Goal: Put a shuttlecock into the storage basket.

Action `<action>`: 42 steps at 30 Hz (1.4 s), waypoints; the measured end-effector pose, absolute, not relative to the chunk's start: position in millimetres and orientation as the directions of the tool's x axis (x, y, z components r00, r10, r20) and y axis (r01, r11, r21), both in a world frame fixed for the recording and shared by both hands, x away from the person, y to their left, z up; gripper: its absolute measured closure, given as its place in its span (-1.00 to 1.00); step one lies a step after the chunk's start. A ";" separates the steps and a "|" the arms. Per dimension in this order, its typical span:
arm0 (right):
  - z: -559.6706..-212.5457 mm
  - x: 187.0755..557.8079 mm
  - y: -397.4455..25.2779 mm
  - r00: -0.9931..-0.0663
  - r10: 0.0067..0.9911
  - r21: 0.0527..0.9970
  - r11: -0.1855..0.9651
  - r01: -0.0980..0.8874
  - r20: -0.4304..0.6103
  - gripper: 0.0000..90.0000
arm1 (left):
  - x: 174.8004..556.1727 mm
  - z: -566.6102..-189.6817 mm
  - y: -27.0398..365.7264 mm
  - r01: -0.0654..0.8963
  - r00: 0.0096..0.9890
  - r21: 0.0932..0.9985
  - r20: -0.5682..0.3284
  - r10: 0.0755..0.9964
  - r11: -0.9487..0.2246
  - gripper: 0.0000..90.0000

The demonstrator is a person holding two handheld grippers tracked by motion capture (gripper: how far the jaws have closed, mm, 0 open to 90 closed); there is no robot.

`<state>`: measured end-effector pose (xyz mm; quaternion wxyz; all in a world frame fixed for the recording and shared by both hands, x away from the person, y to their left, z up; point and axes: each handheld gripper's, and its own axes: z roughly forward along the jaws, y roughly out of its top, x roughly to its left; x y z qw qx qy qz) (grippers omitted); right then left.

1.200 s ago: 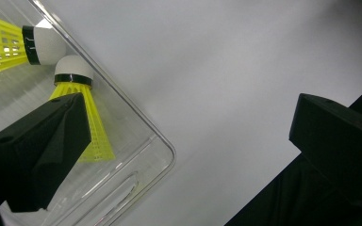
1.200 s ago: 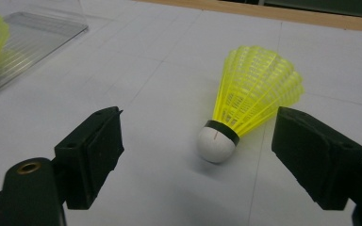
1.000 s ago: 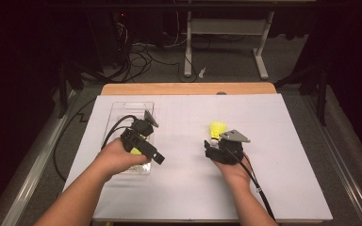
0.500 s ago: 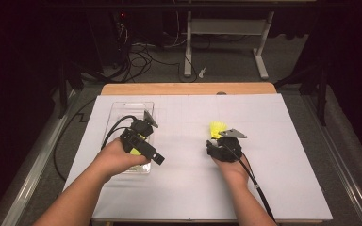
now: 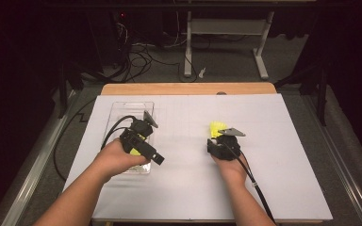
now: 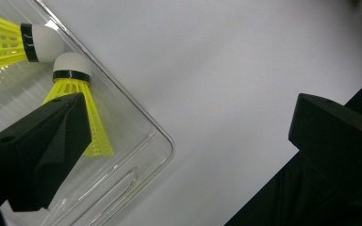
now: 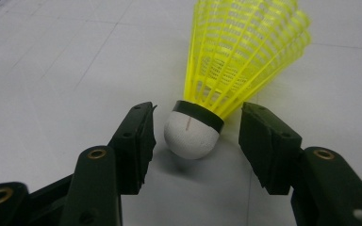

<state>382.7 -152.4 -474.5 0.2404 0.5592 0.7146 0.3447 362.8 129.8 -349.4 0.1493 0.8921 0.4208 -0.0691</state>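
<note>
At the left of the high view, the left gripper [image 5: 139, 141] sits over the near end of a clear rectangular plastic tray [image 5: 122, 109] on the white table sheet [image 5: 184, 183]. In the left gripper view its jaws stand wide apart and hold nothing. Two yellow plastic shuttlecocks with white rounded caps lie in the tray at the upper left of that frame: one [image 6: 14, 41] by the corner, the other [image 6: 82, 106] partly behind the left jaw; whether that jaw touches it cannot be told.

Right of centre in the high view, the right gripper [image 5: 217, 141] meets a third yellow plastic shuttlecock [image 7: 226, 70] on the sheet. Its jaws are apart, flanking the white cap [image 7: 191, 134] with a gap on each side.
</note>
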 end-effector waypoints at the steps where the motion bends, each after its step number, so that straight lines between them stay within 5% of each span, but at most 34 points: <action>1: -474.8 383.1 -152.8 -0.258 0.965 0.762 0.135 0.633 0.043 0.07 | 362.8 -350.1 129.9 0.772 0.635 0.206 -0.250 0.730 -0.601 -0.97; 12: -475.5 384.6 -154.7 -0.244 0.968 0.750 0.117 0.651 0.061 0.40 | 362.4 -353.0 130.3 0.776 0.631 0.200 -0.252 0.734 -0.598 -0.97; 42: -460.9 353.9 -173.5 -0.314 0.949 0.787 0.182 0.589 0.015 0.43 | 360.0 -357.3 121.8 0.765 0.644 0.176 -0.236 0.728 -0.620 -0.96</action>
